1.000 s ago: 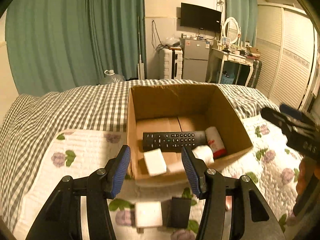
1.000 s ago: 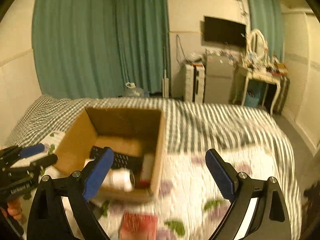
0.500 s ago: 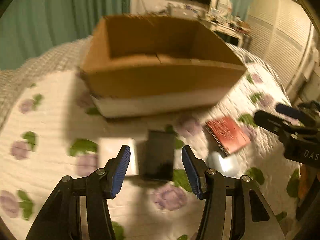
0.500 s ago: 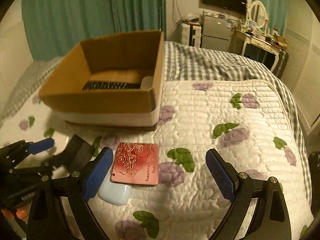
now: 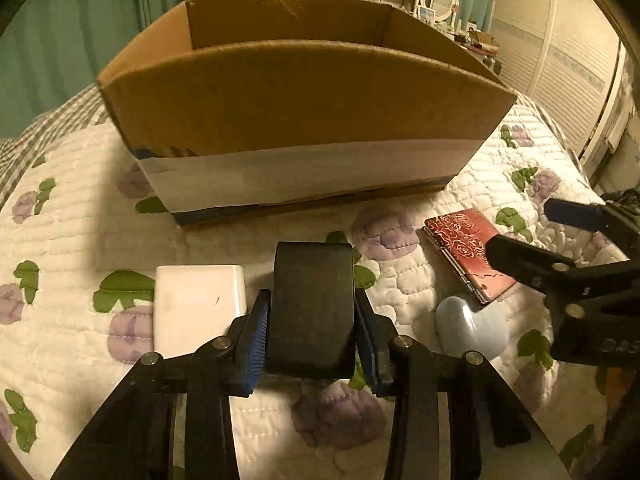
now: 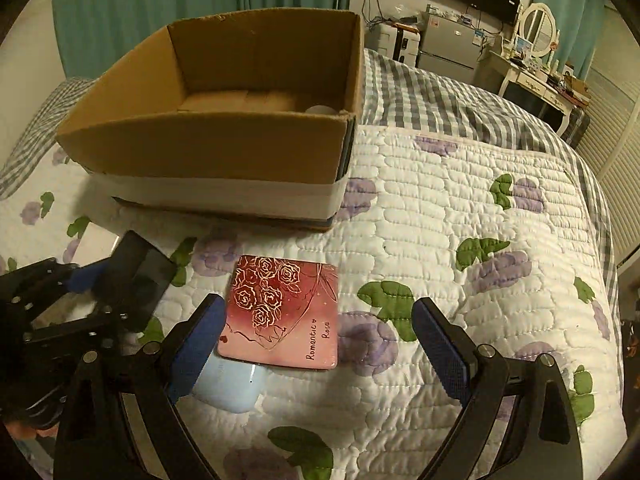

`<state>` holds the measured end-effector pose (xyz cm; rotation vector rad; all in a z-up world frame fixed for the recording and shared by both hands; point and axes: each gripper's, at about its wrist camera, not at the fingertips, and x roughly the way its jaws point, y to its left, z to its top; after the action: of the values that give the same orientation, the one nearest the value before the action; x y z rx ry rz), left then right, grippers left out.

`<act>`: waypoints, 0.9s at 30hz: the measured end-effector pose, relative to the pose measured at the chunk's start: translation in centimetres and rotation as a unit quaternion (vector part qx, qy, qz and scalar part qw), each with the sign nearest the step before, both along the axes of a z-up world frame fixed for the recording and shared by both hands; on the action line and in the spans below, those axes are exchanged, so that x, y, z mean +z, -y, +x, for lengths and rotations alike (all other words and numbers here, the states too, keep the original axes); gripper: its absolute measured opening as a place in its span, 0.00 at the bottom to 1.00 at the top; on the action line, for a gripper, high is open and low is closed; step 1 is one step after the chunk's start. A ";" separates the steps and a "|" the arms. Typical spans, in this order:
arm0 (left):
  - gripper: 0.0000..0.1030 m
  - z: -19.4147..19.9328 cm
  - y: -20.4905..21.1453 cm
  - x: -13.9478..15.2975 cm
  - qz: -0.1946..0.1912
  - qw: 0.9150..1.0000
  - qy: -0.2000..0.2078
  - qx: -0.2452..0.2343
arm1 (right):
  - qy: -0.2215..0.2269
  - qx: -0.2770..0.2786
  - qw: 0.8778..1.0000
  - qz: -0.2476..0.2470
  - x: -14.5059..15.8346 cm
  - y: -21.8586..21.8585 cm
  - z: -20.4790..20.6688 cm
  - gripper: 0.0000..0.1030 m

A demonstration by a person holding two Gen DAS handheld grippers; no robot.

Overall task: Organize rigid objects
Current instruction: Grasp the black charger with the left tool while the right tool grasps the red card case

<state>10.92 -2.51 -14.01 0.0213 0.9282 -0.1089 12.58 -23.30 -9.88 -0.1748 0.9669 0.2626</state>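
My left gripper is shut on a black rectangular case lying on the quilt; it also shows in the right wrist view. A white block lies just left of it. A red rose-patterned tin lies on the quilt and overlaps a pale blue case. My right gripper is open, its jaws on either side of the red tin, above it. An open cardboard box stands behind these things.
The floral quilt covers the bed, with a checked blanket behind. A dressing table and fridge stand beyond the bed's far right side. Something white shows inside the box.
Both grippers dropped from above the box to the quilt in front of it. My left gripper closed on the black case. My right gripper came over the red tin.
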 end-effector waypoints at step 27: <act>0.38 -2.1 -1.3 4.4 0.000 0.999 0.030 0.040 | 0.005 0.036 0.999 -0.017 -0.1 -2.6 -0.5 0.67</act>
<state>8.83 -1.21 -9.64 -0.0123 0.8688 -0.0345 12.08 -20.68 -9.97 -0.2427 0.9576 0.3122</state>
